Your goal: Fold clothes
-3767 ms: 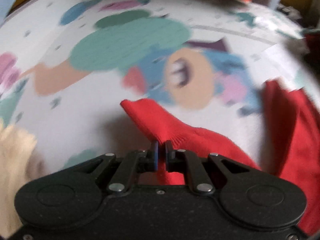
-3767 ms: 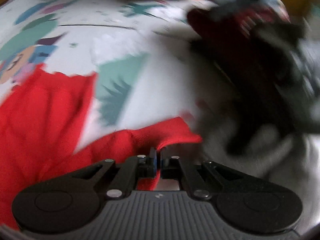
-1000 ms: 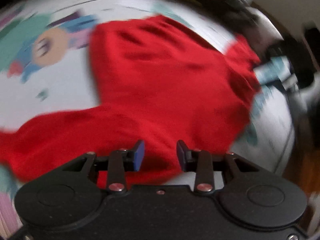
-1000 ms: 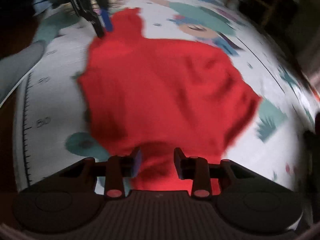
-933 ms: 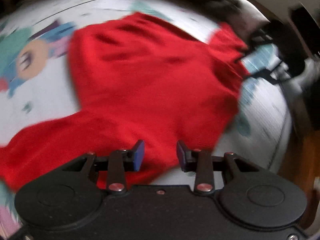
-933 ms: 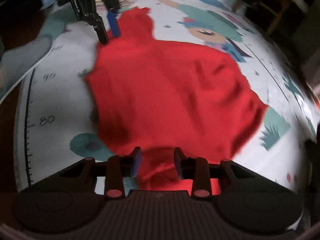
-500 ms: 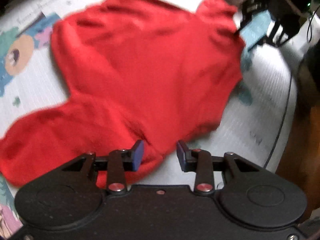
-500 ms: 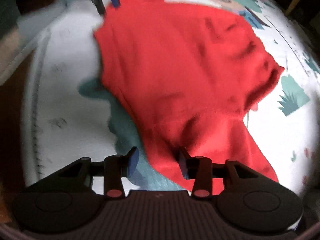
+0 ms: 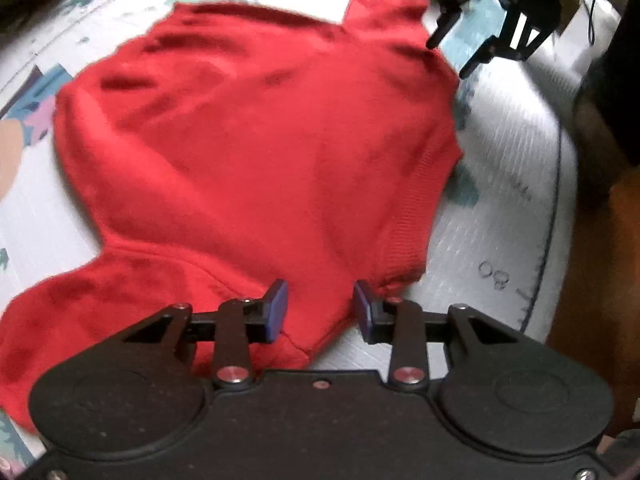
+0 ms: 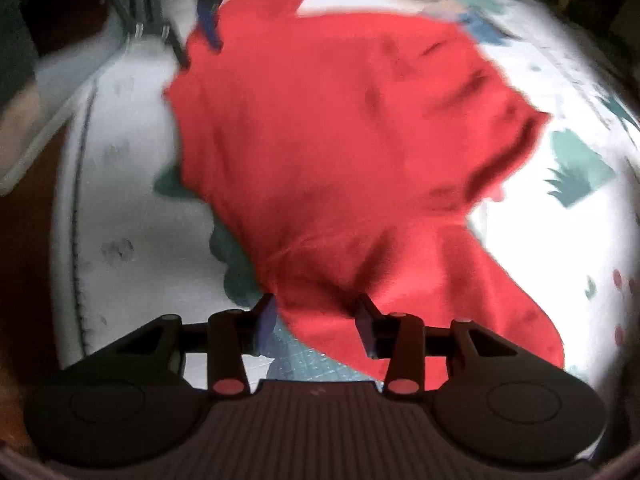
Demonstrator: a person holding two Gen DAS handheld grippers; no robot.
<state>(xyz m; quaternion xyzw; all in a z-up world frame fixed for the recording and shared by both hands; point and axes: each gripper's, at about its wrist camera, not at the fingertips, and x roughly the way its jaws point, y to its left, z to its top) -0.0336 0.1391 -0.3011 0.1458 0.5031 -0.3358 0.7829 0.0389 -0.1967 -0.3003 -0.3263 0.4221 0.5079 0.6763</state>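
A red sweater (image 9: 260,140) lies spread out on a printed play mat (image 9: 500,200). My left gripper (image 9: 320,304) hangs open over the sweater's near edge, where a sleeve (image 9: 80,312) runs off to the left; cloth lies under the gap, the pads clear of it. In the right wrist view the sweater (image 10: 340,140) fills the middle. My right gripper (image 10: 316,316) stands open over its near edge beside the other sleeve (image 10: 480,300). Each gripper shows in the other's view, the right gripper (image 9: 450,58) and the left gripper (image 10: 196,46), at opposite ends of the sweater.
The mat (image 10: 120,200) has a curved edge with a printed ruler scale (image 9: 494,276). Beyond it is brown wooden floor (image 9: 592,280). A person's dark clothing (image 9: 616,60) stands at the far right. Cartoon prints (image 10: 576,172) cover the mat around the sweater.
Several seconds ago both grippers were shut on sweater cloth; now both are open and the sweater lies flat. Over the last second both views slid along it and the right jaws widened slightly.
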